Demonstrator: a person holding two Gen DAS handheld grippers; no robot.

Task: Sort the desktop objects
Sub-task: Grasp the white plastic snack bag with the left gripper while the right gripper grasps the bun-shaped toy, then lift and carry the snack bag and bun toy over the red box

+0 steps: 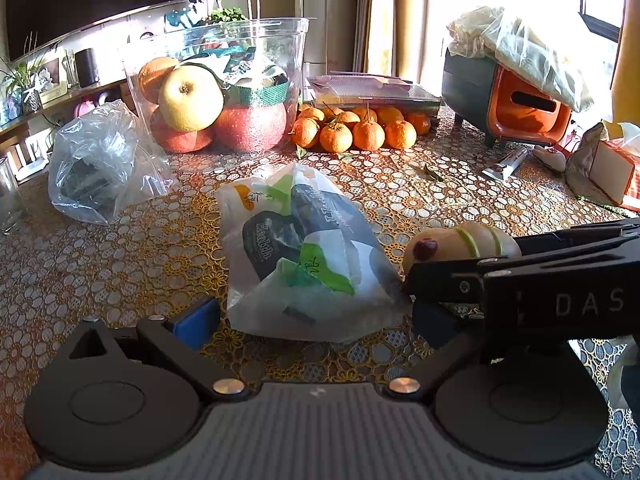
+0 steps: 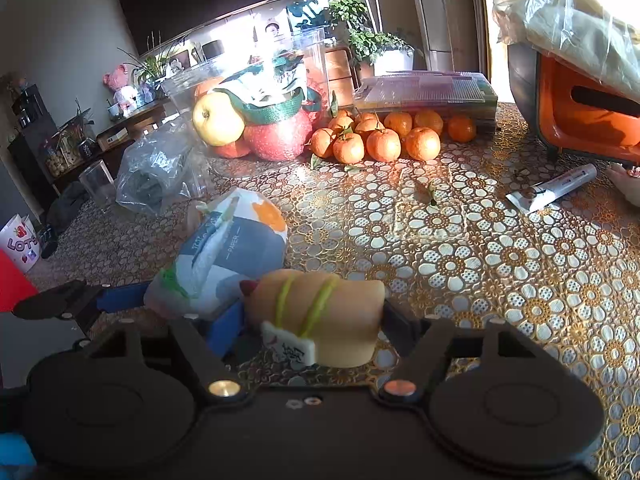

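A white plastic bag of tissue packs (image 1: 304,256) lies on the patterned tablecloth (image 1: 120,264), between the blue pads of my left gripper (image 1: 316,318). The left jaws are wide open around the bag's near end. My right gripper (image 2: 316,328) is shut on a peach-coloured toy with two green bands (image 2: 320,312) and a white tag. The toy sits just right of the bag (image 2: 228,252). In the left wrist view the toy (image 1: 460,244) and the right gripper's black arm (image 1: 560,280) come in from the right.
A clear tub of apples and oranges (image 1: 216,92) and a row of mandarins (image 1: 356,130) stand at the back. A crumpled clear bag (image 1: 100,168) is at left, with a glass (image 1: 10,196) beside it. An orange-and-grey bin (image 1: 520,108), a tube (image 1: 506,164) and a tissue pack (image 1: 608,172) are at right.
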